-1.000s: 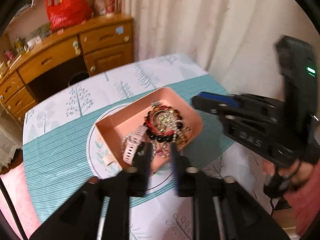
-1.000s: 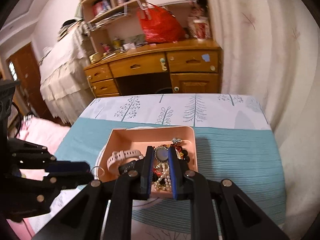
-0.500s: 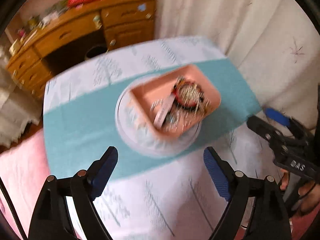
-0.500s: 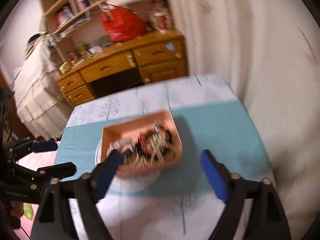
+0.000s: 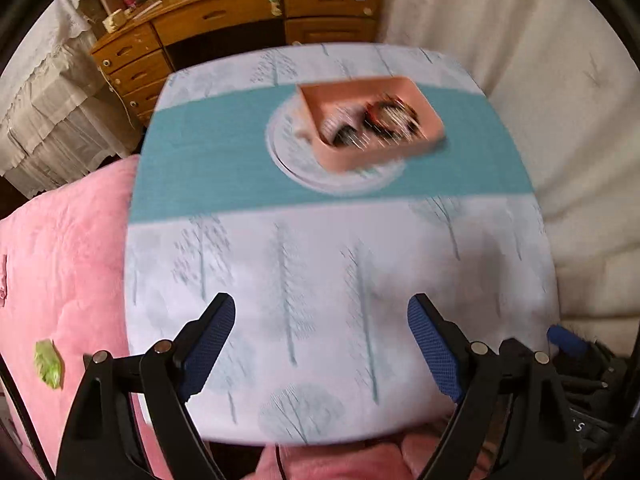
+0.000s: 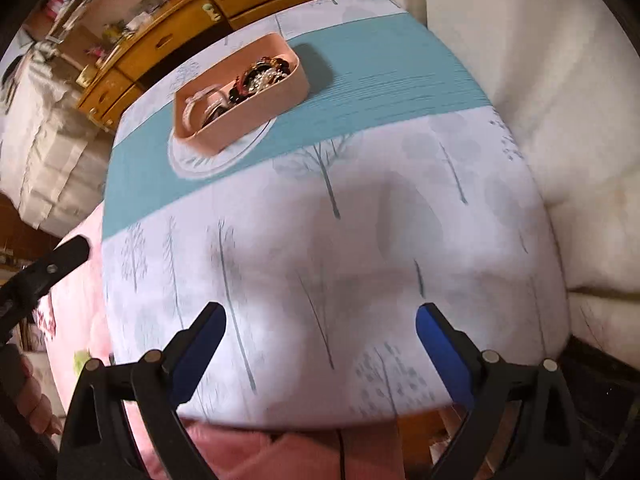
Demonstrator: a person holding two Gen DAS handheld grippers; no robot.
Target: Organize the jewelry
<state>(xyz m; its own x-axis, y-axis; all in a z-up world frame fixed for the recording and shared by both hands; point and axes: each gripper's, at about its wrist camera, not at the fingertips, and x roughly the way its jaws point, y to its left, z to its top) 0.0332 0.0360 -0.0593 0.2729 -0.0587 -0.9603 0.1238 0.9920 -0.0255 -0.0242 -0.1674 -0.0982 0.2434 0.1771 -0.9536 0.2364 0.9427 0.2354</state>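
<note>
A pink tray [image 5: 352, 159] sits on the far part of the table, on the teal stripe. It holds a heap of jewelry [image 5: 388, 118]: beaded bracelets, chains and a pale pink watch [image 6: 195, 100]. The tray also shows in the right wrist view [image 6: 256, 109]. My left gripper [image 5: 320, 344] is open and empty, well back over the table's near edge. My right gripper [image 6: 320, 344] is open and empty too, also far from the tray. The tip of the other gripper [image 6: 60, 258] shows at the left of the right wrist view.
The table [image 5: 320, 260] has a white cloth with printed trees and a teal band. A pink blanket [image 5: 60, 260] lies to its left. A wooden dresser [image 5: 240, 20] stands behind. A white curtain [image 6: 540, 100] hangs at the right.
Both grippers have opened wide and pulled back from the tray towards the table's near edge. The tray with the jewelry has stayed in place.
</note>
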